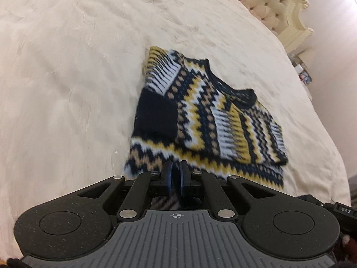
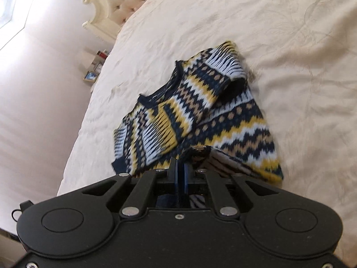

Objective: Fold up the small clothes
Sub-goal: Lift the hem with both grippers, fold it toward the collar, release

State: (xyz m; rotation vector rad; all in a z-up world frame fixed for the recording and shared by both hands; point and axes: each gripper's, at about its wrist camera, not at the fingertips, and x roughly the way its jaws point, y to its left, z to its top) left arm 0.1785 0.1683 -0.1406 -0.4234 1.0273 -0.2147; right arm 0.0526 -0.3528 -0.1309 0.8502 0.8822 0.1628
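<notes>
A cream bed fills both views, its tufted headboard at 1 o'clock from the left wrist. The patterned sweater lies on it, sleeves folded in. Left tool and right tool each pinch its hem, jaws nearly closed. A tag at 4 o'clock reads "DAS".

Two wrist fisheyes, low over the bed

Each looks forward and down along its own fingers, close to the sweater's near hem; both share sweater, bedspread and far headboard.
</notes>
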